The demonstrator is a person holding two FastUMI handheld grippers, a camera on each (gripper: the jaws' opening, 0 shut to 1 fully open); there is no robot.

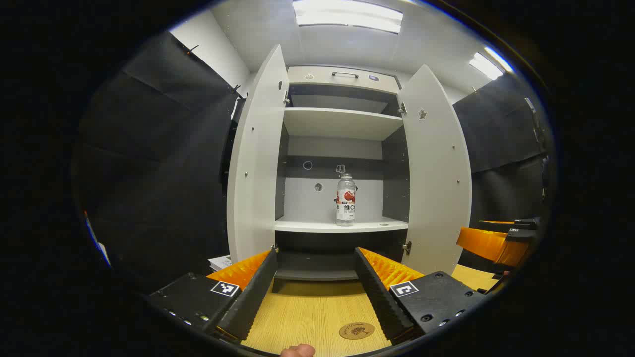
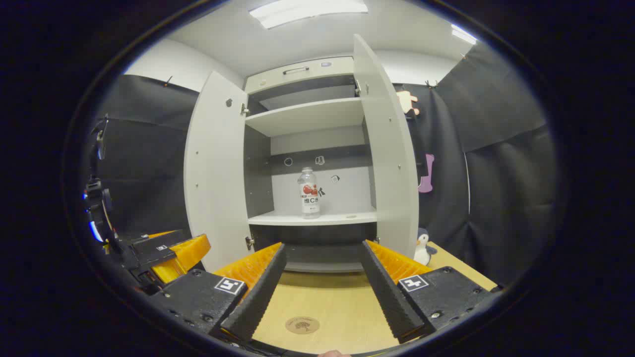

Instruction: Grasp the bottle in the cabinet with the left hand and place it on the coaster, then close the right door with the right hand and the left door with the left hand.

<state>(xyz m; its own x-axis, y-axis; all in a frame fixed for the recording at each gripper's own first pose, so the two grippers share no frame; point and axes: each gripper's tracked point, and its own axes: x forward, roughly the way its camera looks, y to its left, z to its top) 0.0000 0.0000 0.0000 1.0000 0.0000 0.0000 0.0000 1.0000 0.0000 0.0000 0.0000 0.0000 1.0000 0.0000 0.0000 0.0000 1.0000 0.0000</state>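
A clear plastic bottle with a red and white label [image 1: 346, 199] stands upright on the lower shelf of a tall white cabinet [image 1: 342, 225], whose left door [image 1: 255, 153] and right door [image 1: 436, 168] both stand wide open. On the pale wooden bench [image 1: 312, 312] in front lies a round brown coaster [image 1: 356, 330], bare. The left tongs [image 1: 315, 258] are spread wide with nothing between them, above the bench. The right tongs [image 2: 322, 250] are likewise wide apart and empty. A small toy penguin [image 2: 423, 248] stands beside the right door.
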